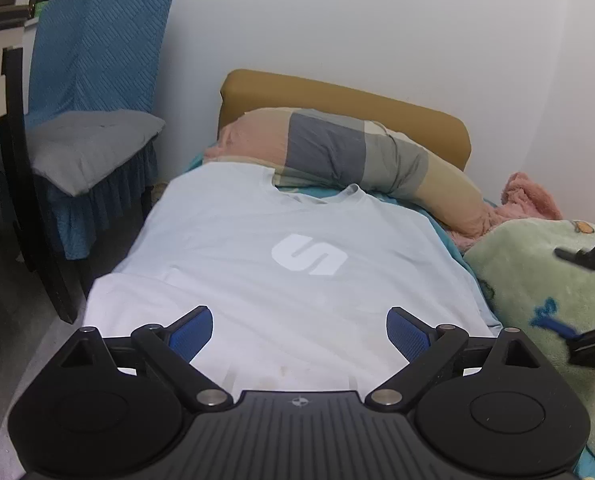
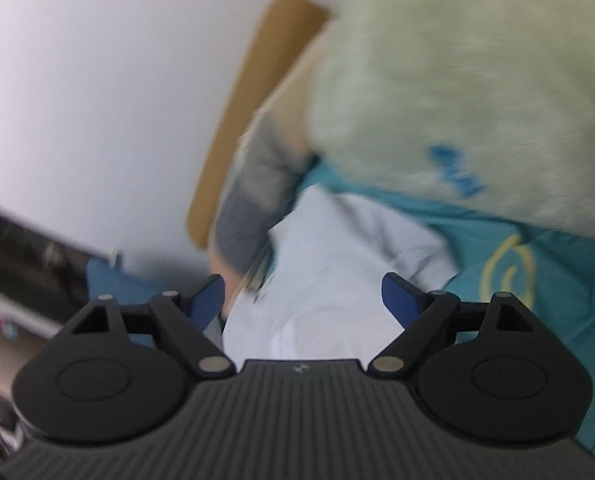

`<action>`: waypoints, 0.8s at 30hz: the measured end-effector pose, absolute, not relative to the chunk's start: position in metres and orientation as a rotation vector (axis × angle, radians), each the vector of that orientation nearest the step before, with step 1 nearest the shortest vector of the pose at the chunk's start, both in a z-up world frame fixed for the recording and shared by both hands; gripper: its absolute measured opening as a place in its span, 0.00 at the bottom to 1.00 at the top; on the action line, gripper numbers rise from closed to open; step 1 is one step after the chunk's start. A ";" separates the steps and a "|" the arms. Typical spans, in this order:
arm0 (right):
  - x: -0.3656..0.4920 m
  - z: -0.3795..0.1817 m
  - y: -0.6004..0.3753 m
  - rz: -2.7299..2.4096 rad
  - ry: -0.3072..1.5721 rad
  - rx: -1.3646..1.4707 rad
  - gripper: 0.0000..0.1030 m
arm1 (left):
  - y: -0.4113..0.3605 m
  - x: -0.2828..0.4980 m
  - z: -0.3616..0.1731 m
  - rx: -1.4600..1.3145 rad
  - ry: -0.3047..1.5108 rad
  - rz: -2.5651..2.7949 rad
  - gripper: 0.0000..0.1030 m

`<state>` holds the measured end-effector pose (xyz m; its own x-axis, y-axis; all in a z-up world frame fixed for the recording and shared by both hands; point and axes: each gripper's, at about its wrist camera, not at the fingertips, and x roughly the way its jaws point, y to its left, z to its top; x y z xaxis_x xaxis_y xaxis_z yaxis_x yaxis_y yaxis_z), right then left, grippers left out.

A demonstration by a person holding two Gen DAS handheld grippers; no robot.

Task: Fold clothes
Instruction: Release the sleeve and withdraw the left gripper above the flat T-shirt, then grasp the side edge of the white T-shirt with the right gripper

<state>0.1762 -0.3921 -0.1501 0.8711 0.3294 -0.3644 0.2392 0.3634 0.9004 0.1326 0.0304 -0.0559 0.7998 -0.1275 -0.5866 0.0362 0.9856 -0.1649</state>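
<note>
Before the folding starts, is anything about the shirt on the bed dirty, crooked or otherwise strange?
Yes. The pale blue T-shirt has faint yellowish stains near its hem, just ahead of the open left gripper. Its far shoulder also runs under the patchwork pillow, so it is not lying fully free.

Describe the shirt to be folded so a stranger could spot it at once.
Start at the mustard headboard against the white wall; below it lies a long patchwork pillow. The pale blue T-shirt is spread flat just in front of that pillow. Unlike the fluffy green blanket beside it, it is smooth and carries a white S logo.
</note>
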 end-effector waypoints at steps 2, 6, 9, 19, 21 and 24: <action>0.187 -0.174 -0.392 0.062 0.568 1.290 0.85 | 0.027 0.139 -0.061 -0.156 0.649 -0.093 0.93; 0.208 -0.213 -0.387 0.029 0.617 1.379 0.85 | 0.024 0.152 -0.072 -0.157 0.672 -0.106 0.92; 0.222 -0.235 -0.382 0.019 0.635 1.429 0.85 | 0.025 0.160 -0.078 -0.179 0.689 -0.112 0.92; 0.268 -0.238 -0.380 0.000 0.515 1.368 0.84 | 0.030 0.177 -0.088 -0.247 0.708 -0.115 0.93; 0.276 -0.237 -0.381 -0.038 0.496 1.363 0.83 | 0.029 0.180 -0.091 -0.243 0.713 -0.115 0.93; 0.286 -0.239 -0.381 -0.105 0.484 1.353 0.61 | 0.027 0.183 -0.095 -0.230 0.717 -0.115 0.93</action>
